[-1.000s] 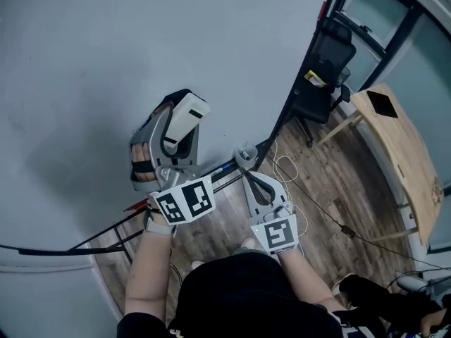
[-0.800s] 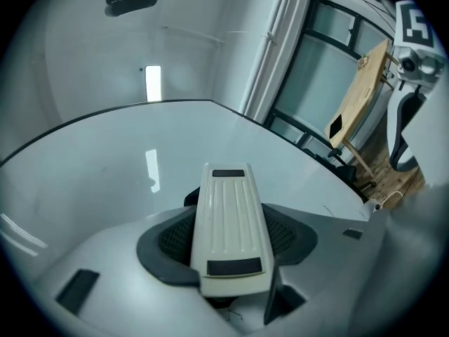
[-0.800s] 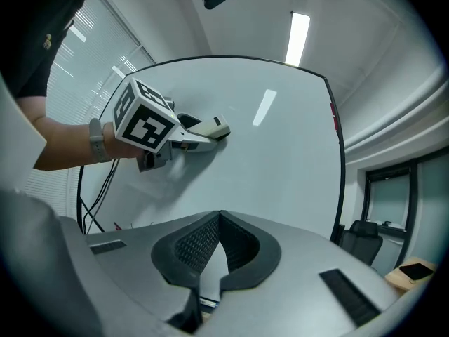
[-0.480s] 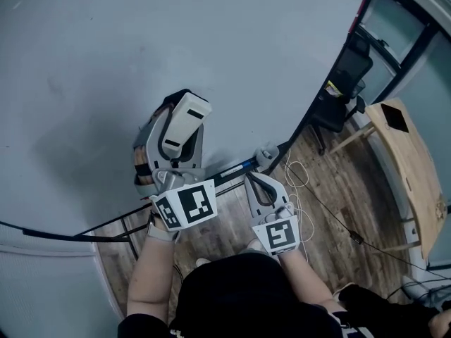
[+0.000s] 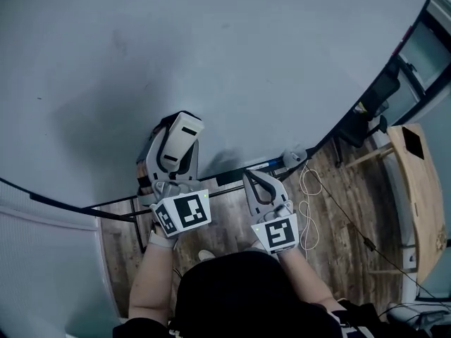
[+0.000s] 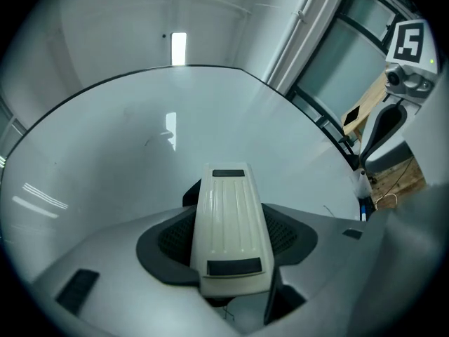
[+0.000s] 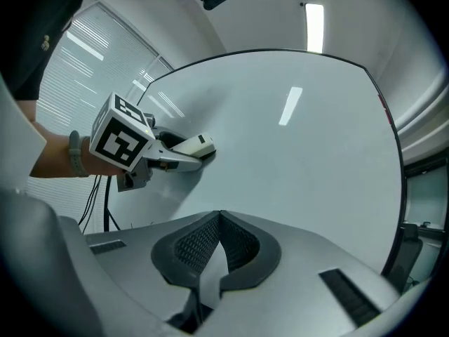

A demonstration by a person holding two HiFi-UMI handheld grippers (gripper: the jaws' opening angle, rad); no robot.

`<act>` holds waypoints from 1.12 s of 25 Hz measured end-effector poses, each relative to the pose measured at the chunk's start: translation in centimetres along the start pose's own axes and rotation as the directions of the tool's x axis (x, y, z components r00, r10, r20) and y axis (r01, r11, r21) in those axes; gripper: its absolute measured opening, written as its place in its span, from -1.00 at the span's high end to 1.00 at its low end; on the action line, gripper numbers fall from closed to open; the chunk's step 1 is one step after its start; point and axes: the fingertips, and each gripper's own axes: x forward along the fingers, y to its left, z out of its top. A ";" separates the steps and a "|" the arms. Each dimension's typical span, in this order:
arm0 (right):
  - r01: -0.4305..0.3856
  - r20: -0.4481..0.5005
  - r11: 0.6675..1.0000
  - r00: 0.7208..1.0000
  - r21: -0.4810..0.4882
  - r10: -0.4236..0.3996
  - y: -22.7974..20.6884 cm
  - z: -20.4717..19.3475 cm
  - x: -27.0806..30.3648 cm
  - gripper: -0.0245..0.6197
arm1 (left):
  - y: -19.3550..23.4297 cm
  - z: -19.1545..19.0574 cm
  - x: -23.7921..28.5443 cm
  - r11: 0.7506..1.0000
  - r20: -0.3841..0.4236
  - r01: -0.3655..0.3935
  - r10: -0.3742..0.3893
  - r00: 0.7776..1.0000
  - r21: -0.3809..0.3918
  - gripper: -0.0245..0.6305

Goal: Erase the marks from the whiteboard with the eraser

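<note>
Glossy smooth whiteboard [image 6: 105, 181], ribbed cream plastic eraser [image 6: 230, 223], wooden plank floor [image 5: 352, 189].

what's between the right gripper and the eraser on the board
Only bare whiteboard: nothing lies between the right gripper and the eraser, as that gripper's own view shows.

No readable text; only square markers on gripper cubes [image 5: 184, 213].

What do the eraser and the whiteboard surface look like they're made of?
Eraser: likely hard plastic, cream and smooth, with moulded ribs running along its back. Whiteboard: probably a glossy coated panel, since it mirrors the ceiling light.
</note>
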 end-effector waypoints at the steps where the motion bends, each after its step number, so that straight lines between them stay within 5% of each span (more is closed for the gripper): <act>1: -0.014 0.002 1.000 1.000 0.001 0.014 0.7 0.2 0.4 0.84 | 0.2 -0.9 -0.4 1.000 -0.018 0.001 -0.001 1.000 -0.005 0.12; 7: -0.087 0.006 0.996 0.996 0.004 0.087 4.2 0.7 2.3 0.84 | 2.0 -5.4 -2.5 0.999 -0.097 -0.019 0.014 0.995 -0.048 0.11; 16: -0.223 -0.011 0.975 0.975 0.025 0.223 8.8 0.0 4.6 0.83 | 0.6 -13.5 -8.8 0.964 -0.195 0.008 -0.062 0.979 -0.265 0.11; 28: -0.476 -0.018 0.880 0.879 0.005 0.476 14.8 -0.5 6.6 0.84 | -1.0 -17.0 -16.9 0.935 -0.306 -0.082 -0.030 0.951 -0.345 0.11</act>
